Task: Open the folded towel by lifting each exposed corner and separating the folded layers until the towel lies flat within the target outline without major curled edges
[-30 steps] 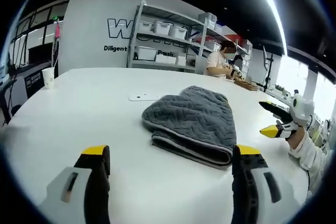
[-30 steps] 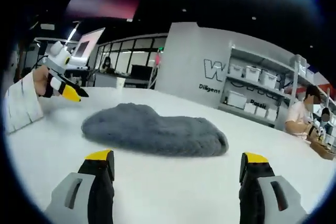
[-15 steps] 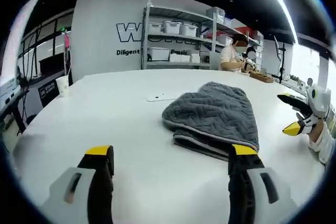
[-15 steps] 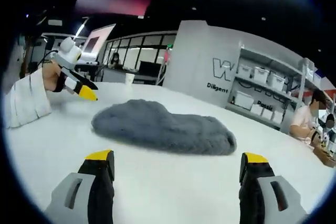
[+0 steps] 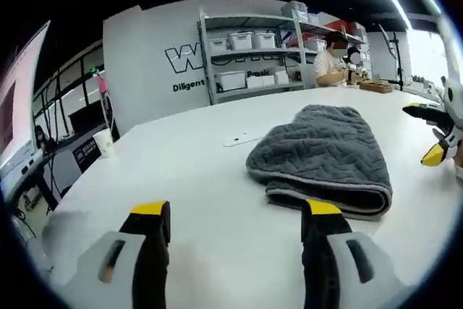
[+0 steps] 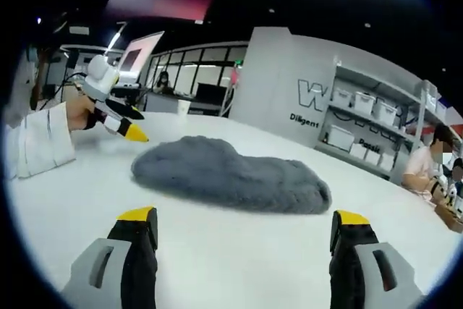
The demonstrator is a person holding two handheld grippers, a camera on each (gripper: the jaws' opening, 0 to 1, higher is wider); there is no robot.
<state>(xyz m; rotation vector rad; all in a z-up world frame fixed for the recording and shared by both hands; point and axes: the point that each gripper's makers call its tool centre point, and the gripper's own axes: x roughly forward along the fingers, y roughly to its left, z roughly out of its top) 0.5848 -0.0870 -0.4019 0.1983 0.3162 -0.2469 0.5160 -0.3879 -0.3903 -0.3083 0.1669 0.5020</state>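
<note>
The left tool (image 5: 233, 215) is wide apart and holds nothing. Its two grey arms have yellow tips. Just past the right tip lies the towel (image 5: 322, 155), a little ahead and to the right. The part closest to this tool is a thick rolled fold with a pale stripe along its edge. From there the towel stretches away from the tool, so its long side points forward and to the right. It is grey, soft and bumpy, with a wavy zigzag pattern on top.

The right tool (image 6: 244, 223) is also wide apart and empty. From this tool the towel (image 6: 231, 176) lies straight ahead, a bit farther off, and its long side runs across from left to right. It looks fluffy and lumpy, like a low hill. The left tool (image 6: 119, 117) comes in from the left of this view, close to the towel's left end but not touching it. The right tool (image 5: 434, 132) comes into the left gripper view from the right, near the towel's far side.

The left tool seems nearer, so it should probably reach for the folded edge first. No corner has been lifted yet. I see no outline on the white, smooth surface (image 5: 195, 179).

Past the towel lies a small flat white card (image 5: 241, 138). Farther away a paper cup (image 5: 105, 142) stands near the surface's edge. Far back are shelves (image 5: 253, 48) with white boxes, and a person (image 5: 333, 56) sits there.
</note>
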